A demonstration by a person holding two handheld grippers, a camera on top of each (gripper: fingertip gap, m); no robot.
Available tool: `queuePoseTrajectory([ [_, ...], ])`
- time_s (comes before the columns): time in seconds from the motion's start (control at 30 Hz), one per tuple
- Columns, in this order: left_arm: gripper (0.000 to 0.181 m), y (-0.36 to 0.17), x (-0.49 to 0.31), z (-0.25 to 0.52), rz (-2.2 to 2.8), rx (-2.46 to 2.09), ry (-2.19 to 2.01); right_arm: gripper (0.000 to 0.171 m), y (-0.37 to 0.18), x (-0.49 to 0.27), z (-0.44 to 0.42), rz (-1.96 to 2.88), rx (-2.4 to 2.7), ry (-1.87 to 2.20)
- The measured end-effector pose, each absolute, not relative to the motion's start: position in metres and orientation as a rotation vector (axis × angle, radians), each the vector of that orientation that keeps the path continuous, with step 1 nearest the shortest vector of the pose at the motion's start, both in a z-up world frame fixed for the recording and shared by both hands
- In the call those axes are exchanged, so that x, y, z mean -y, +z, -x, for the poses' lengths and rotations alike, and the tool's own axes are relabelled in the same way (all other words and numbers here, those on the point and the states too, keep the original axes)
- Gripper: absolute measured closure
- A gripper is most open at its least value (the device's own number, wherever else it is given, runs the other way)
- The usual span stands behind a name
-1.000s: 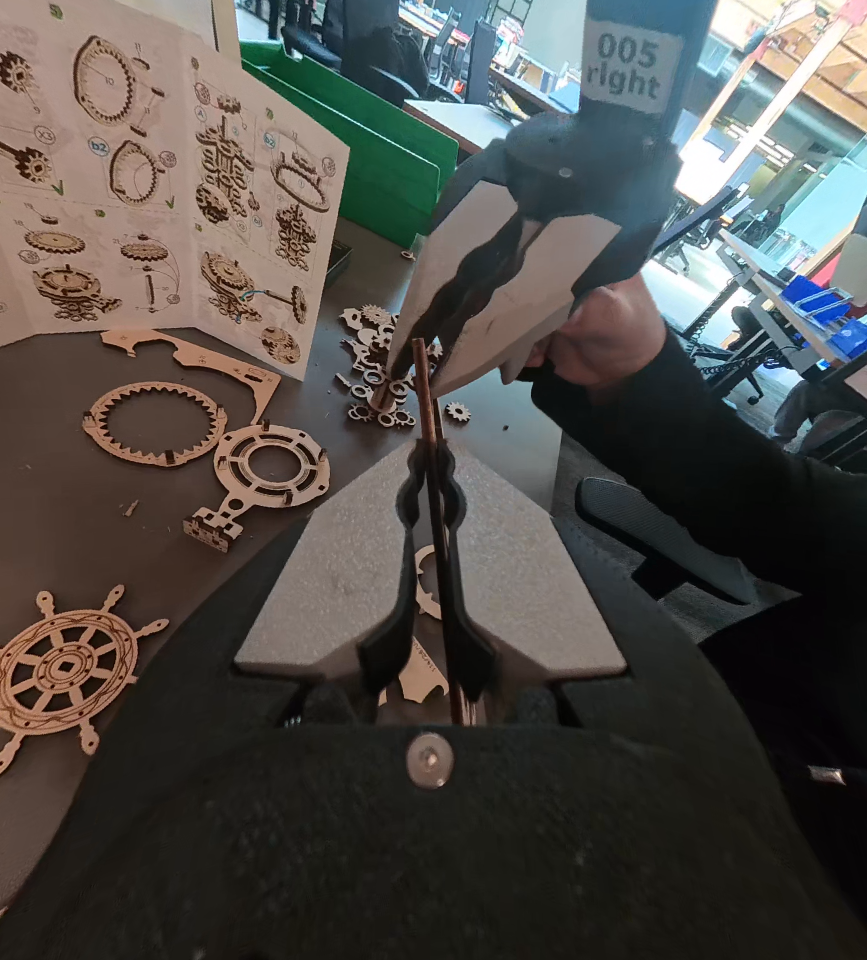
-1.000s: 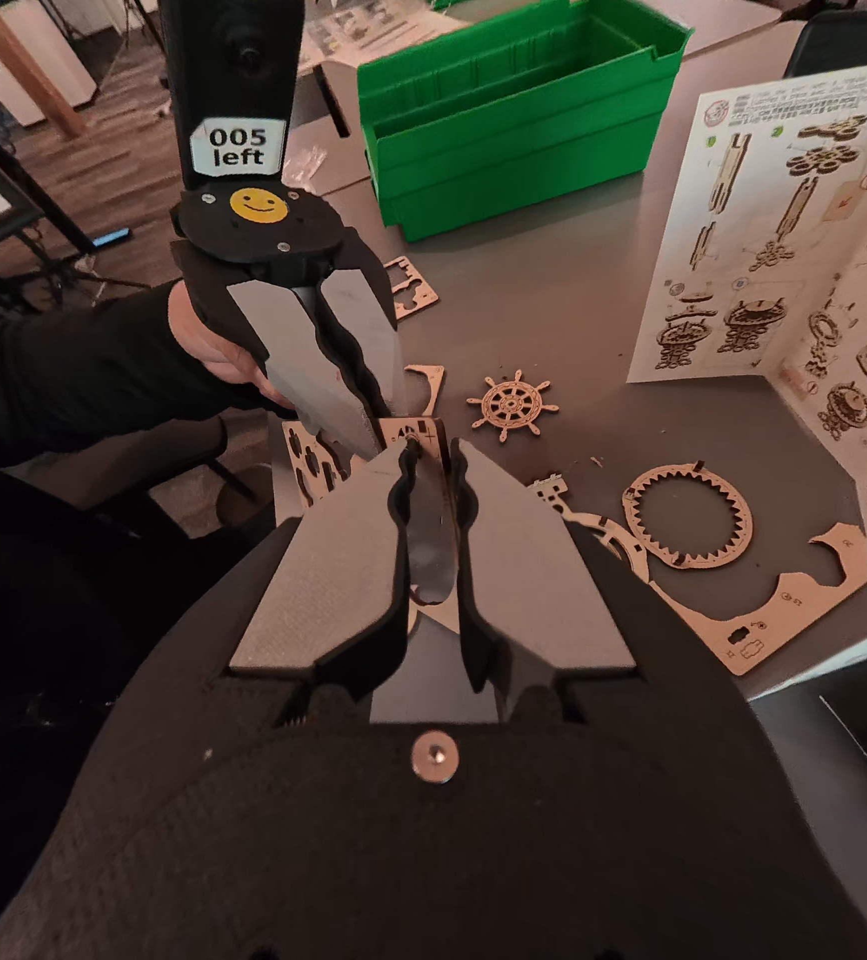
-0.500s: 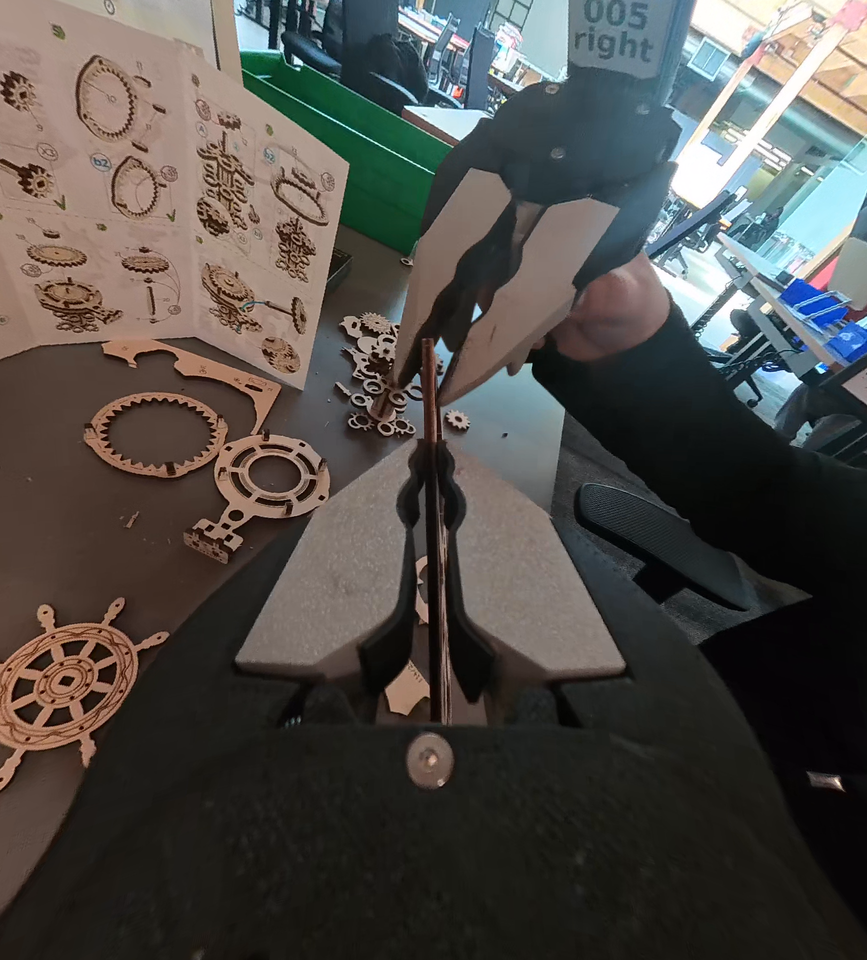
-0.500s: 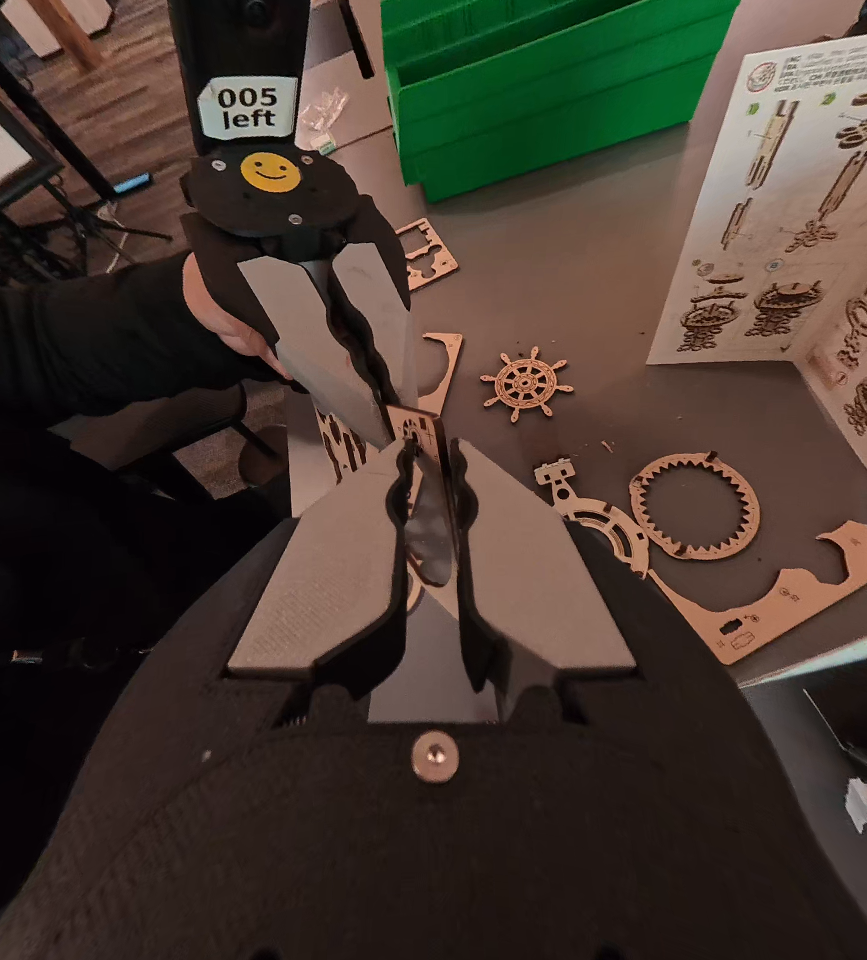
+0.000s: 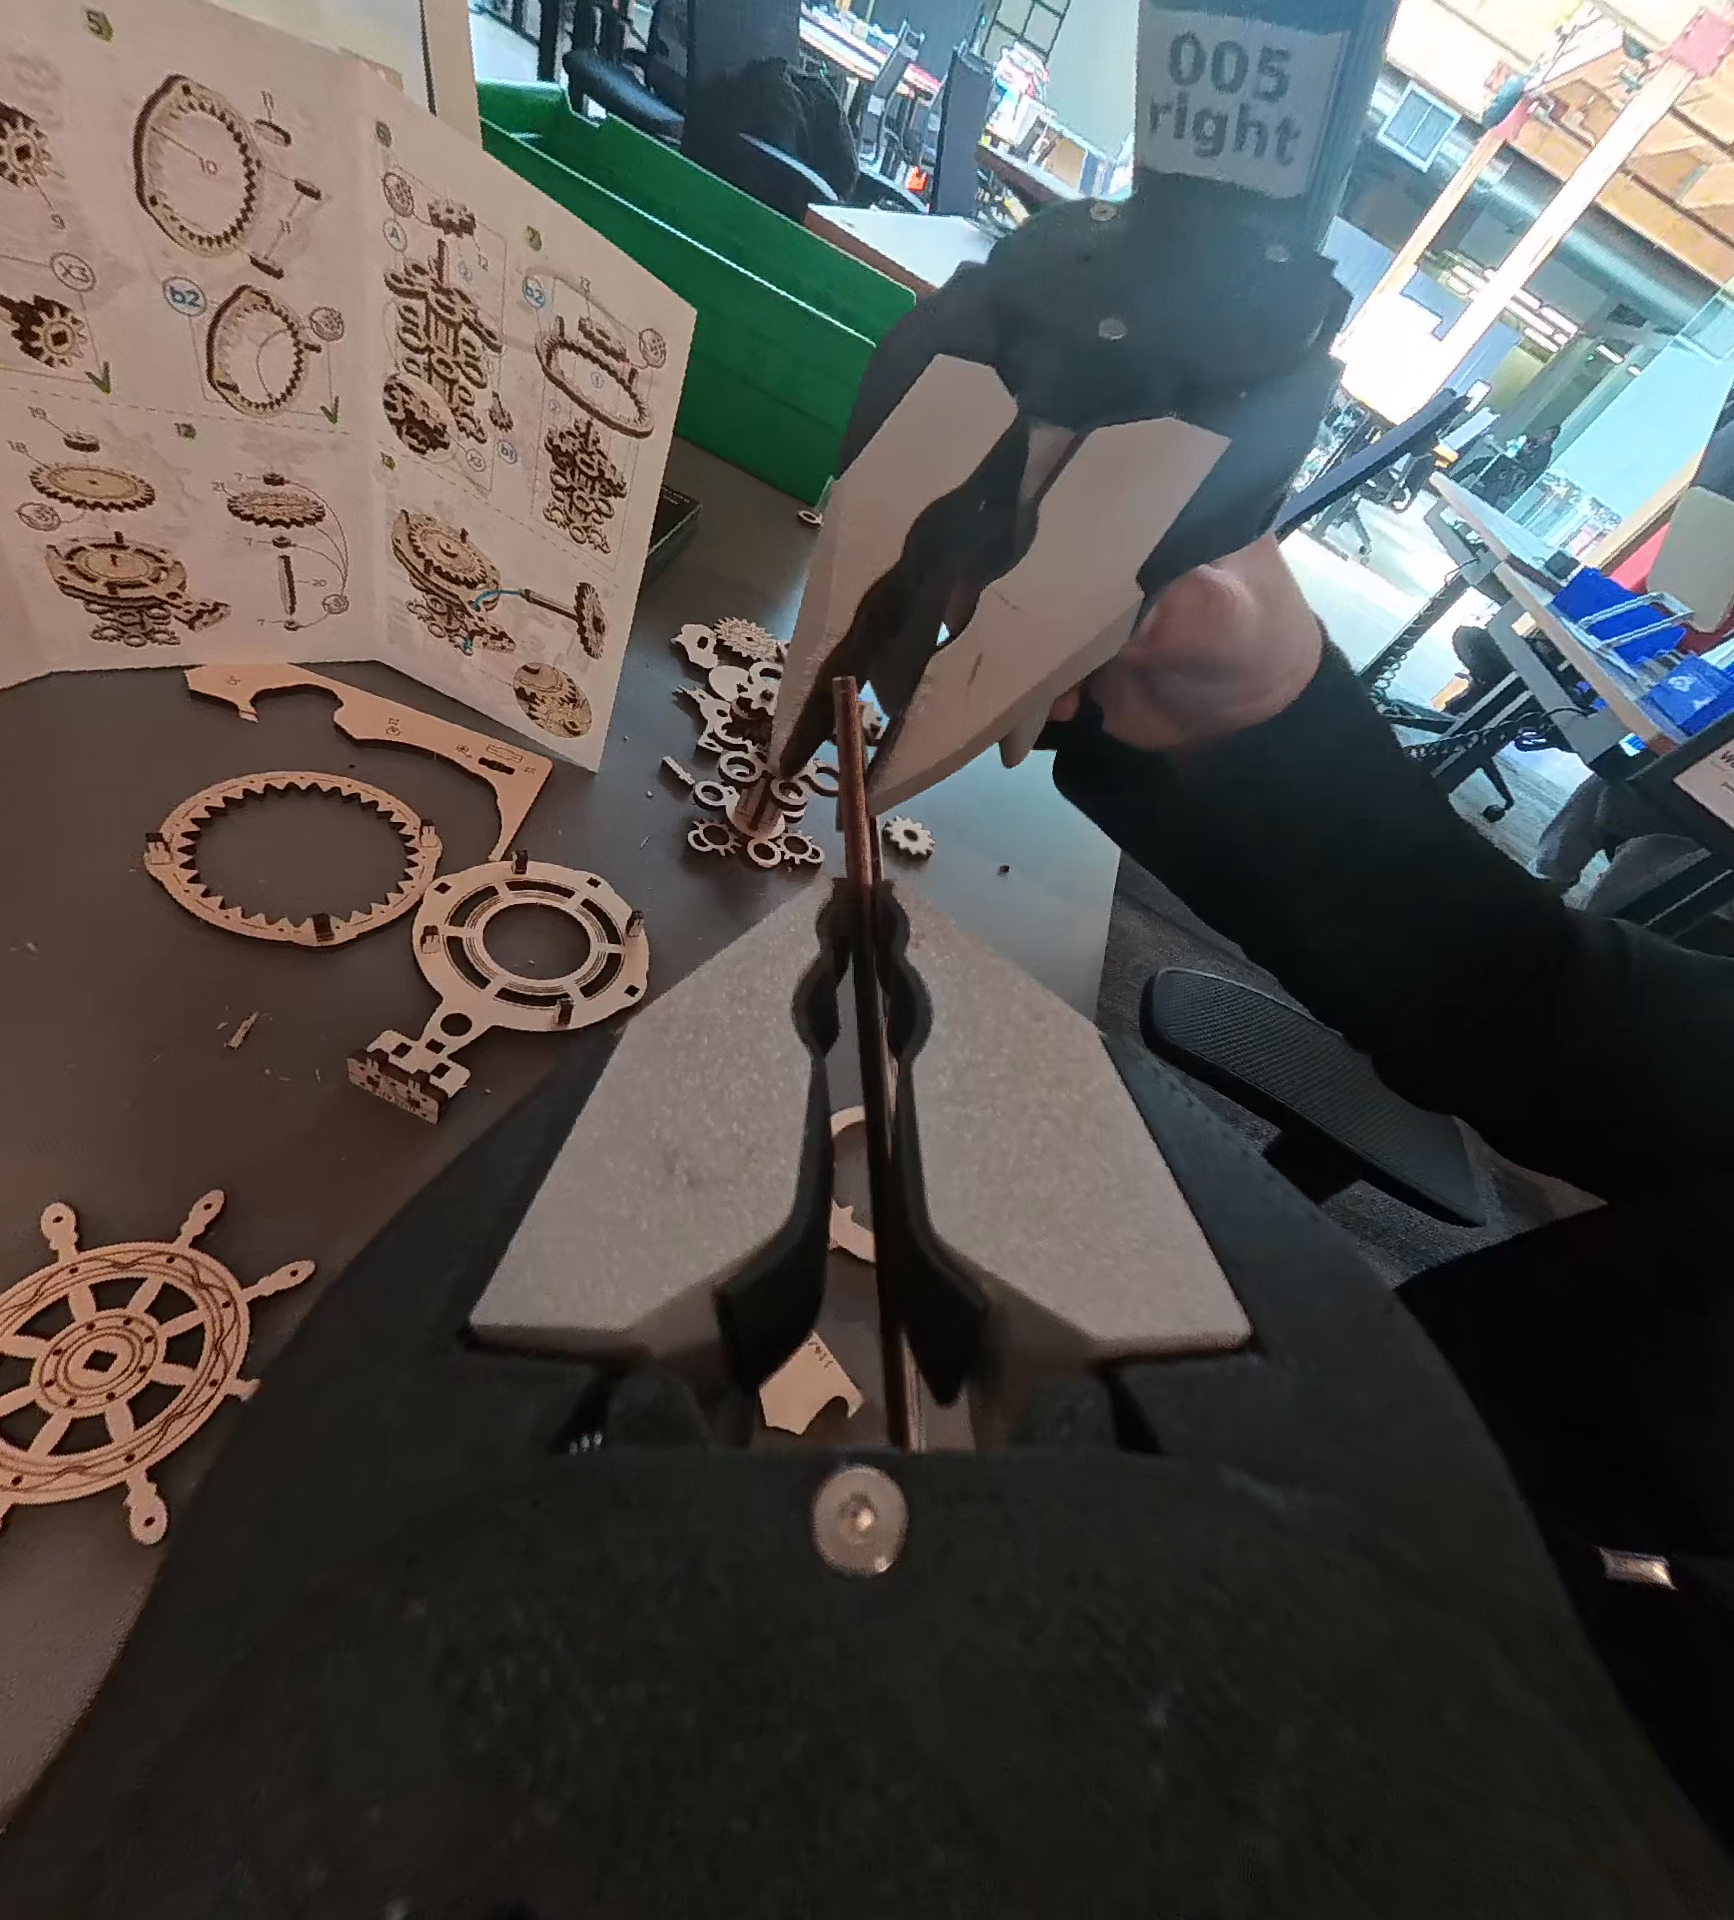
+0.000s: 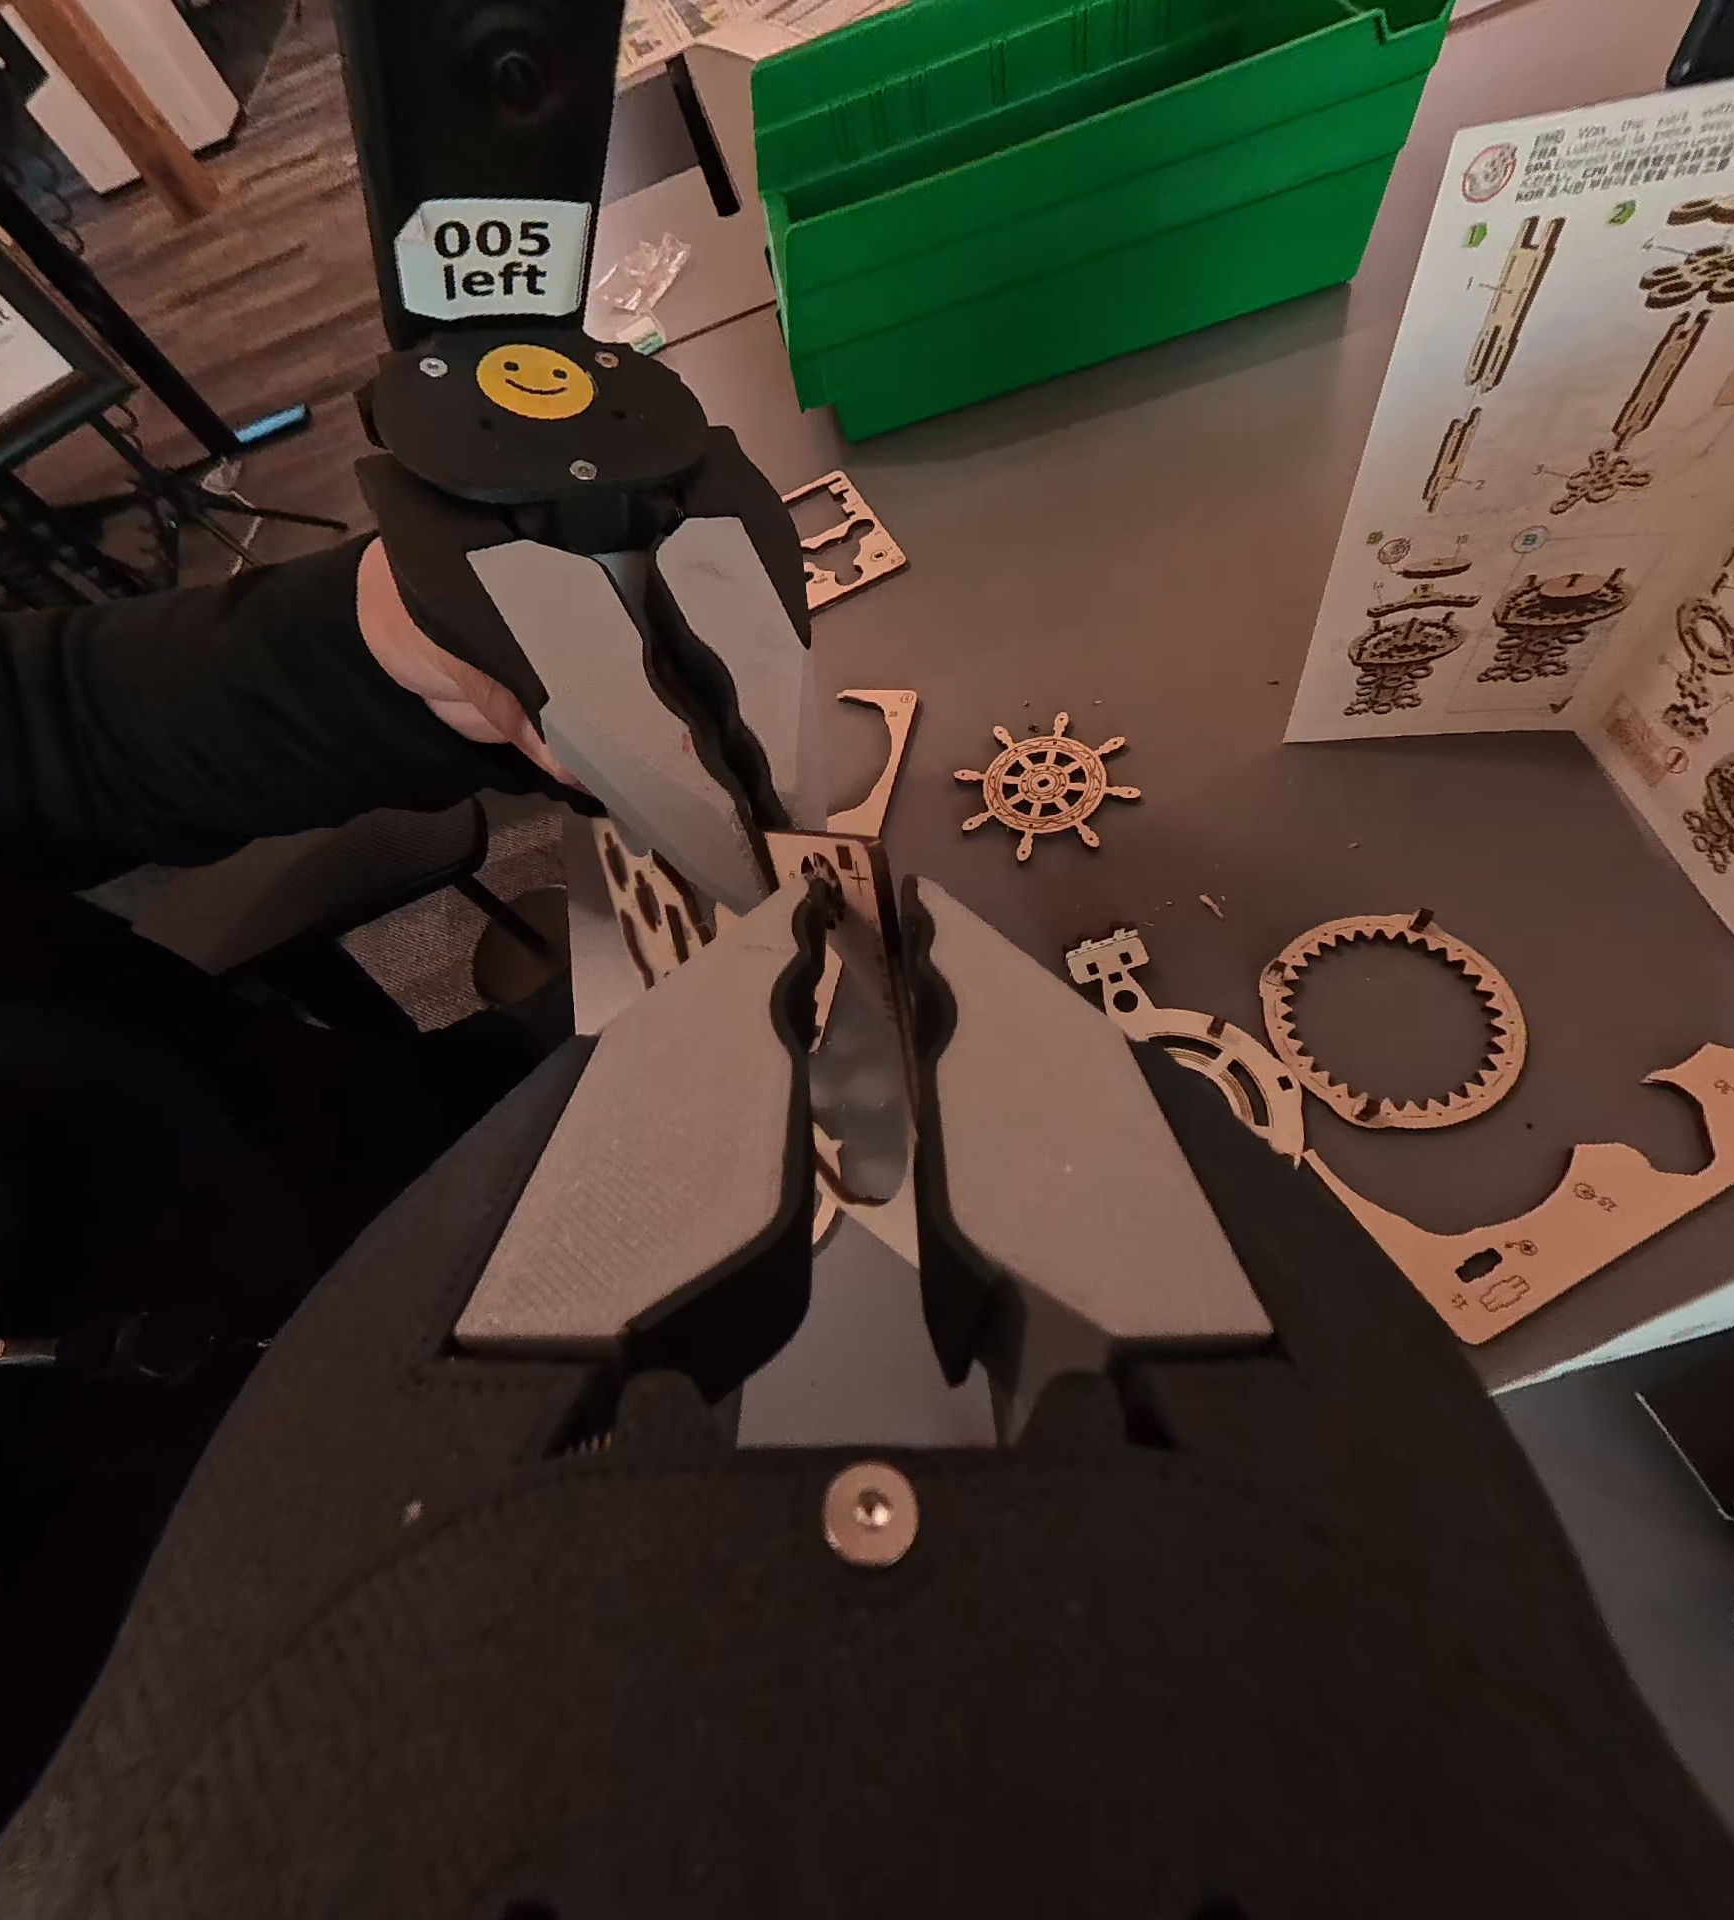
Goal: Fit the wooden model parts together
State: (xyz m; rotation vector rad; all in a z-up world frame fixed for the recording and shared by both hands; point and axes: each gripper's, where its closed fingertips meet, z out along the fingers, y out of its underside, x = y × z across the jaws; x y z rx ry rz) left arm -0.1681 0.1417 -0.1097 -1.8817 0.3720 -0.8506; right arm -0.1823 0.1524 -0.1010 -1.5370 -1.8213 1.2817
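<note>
My left gripper (image 5: 858, 906) is shut on a thin wooden sheet (image 5: 850, 790), held edge-on and upright above the table's near edge. The right gripper (image 5: 837, 777) comes down from above, and its slightly parted fingers straddle the sheet's top end. In the right wrist view my right gripper (image 6: 858, 896) is open with the sheet's cut-out corner (image 6: 847, 868) between its tips, and the left gripper (image 6: 769, 831) holds the sheet from the far side. Loose on the table lie a ship's wheel (image 5: 84, 1371), a toothed ring (image 5: 291, 862) and a round frame with a stem (image 5: 530, 951).
A folded instruction sheet (image 5: 271, 364) stands at the back left. A green bin (image 6: 1050, 208) sits behind it. A pile of small gears (image 5: 749, 727) lies beyond the grippers. A leftover punched board (image 6: 1569, 1195) lies by the toothed ring. A chair armrest (image 5: 1310, 1091) is beside the table's edge. My two grippers' fingertips are within a few centimetres of each other. From either gripper's tips it is about 15 cm to the ship's wheel (image 5: 84, 1371). It is also in sight in the right wrist view (image 6: 1043, 776).
Both grippers have shifted only slightly. The left one still grips the sheet, and the right one still straddles its top end.
</note>
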Motion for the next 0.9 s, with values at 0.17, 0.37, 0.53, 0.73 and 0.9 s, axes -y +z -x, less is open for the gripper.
queuePoseTrajectory([
  [0.17,0.180,-0.117,-0.143,0.169,1.898,-0.367,-0.842,0.159,-0.109,-0.154,0.184,1.556,1.810,1.225],
  [0.37,0.181,-0.118,-0.146,0.174,1.906,-0.337,-0.827,0.159,-0.111,-0.158,0.189,1.562,1.772,1.078],
  [0.53,0.181,-0.116,-0.145,0.177,1.881,-0.308,-0.867,0.157,-0.108,-0.157,0.192,1.524,1.751,1.011],
  [0.73,0.181,-0.111,-0.143,0.171,1.857,-0.317,-0.872,0.161,-0.102,-0.154,0.186,1.558,1.707,1.297],
  [0.9,0.181,-0.113,-0.144,0.172,1.864,-0.301,-0.877,0.160,-0.104,-0.156,0.187,1.578,1.672,1.322],
])
